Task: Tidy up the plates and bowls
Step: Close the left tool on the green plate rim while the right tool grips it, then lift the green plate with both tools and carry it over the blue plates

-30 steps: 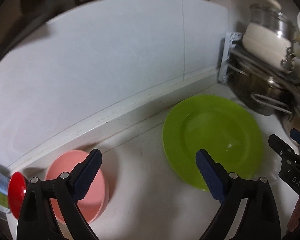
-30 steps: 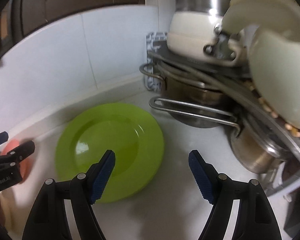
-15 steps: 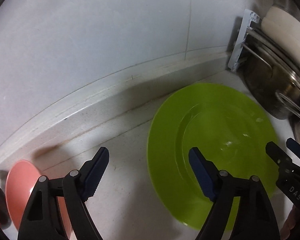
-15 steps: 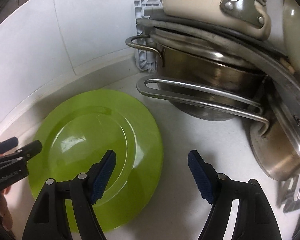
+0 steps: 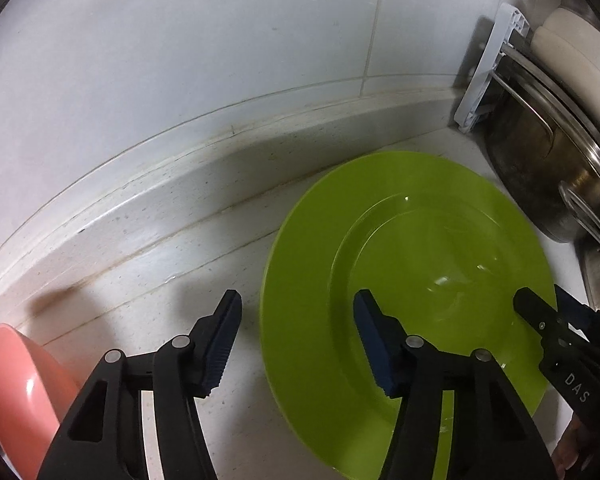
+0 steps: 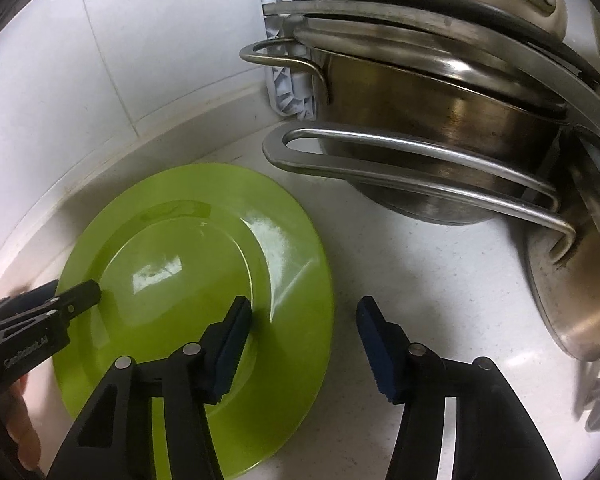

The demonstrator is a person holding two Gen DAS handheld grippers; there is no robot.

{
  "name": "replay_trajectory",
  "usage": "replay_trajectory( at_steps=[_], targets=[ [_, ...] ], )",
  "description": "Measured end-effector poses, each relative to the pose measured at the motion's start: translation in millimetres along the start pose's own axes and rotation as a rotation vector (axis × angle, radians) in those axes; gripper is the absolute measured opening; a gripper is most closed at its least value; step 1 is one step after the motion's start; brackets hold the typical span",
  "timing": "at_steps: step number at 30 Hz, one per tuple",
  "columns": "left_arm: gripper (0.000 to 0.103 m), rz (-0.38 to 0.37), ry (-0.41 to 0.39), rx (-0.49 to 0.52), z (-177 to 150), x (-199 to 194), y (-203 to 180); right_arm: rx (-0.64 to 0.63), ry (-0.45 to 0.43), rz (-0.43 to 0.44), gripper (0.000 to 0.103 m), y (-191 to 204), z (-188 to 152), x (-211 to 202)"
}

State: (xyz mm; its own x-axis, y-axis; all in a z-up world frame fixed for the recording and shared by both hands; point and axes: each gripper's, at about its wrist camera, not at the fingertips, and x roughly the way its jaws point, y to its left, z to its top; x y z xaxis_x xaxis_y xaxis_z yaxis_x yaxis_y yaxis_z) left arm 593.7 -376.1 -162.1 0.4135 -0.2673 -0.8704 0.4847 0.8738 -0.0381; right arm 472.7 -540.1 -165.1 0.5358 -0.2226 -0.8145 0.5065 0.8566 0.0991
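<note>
Left wrist view: your left gripper hangs spread wide and empty astride the green plate's left rim — plate flat on the white counter beside the steel pots, your right gripper likewise spread wide and empty across its right rim — pink bowl at far left.

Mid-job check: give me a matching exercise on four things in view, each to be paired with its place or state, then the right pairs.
Things:
1. round lime-green plate
2. pink plastic bowl
3. stainless steel pot
4. right gripper

Places or states:
A. open, straddling the plate's right edge
B. at the far left, partly cut off by the frame
C. flat on the white counter, between both grippers
D. in the corner on the right, under stacked cookware

Pairs: 1-C, 2-B, 3-D, 4-A
</note>
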Motion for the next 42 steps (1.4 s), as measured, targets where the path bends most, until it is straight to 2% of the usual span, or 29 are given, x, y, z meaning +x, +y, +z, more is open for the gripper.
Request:
replay_trajectory(
  at_steps=[2,4,11,19,32,42],
  targets=[
    [0.055,-0.009,0.008,-0.005,2,1,0,-0.006,0.007,0.010,0.050,1,2,1],
    [0.047,-0.023,0.016,-0.008,4,1,-1,-0.015,0.018,0.024,0.043,4,5,5],
    [0.043,-0.026,0.040,-0.029,10,3,-2,-0.038,0.042,0.007,0.042,7,11,7],
    [0.042,-0.036,0.052,-0.042,-2,-8,3,-0.062,0.042,-0.014,0.042,10,7,-1],
    [0.042,-0.023,-0.024,-0.036,-45,-74,10,-0.092,0.012,-0.001,0.042,20,-22,-52],
    [0.042,-0.024,-0.039,-0.075,-87,-126,27,-0.149,-0.028,0.003,0.042,42,-64,-110]
  ],
)
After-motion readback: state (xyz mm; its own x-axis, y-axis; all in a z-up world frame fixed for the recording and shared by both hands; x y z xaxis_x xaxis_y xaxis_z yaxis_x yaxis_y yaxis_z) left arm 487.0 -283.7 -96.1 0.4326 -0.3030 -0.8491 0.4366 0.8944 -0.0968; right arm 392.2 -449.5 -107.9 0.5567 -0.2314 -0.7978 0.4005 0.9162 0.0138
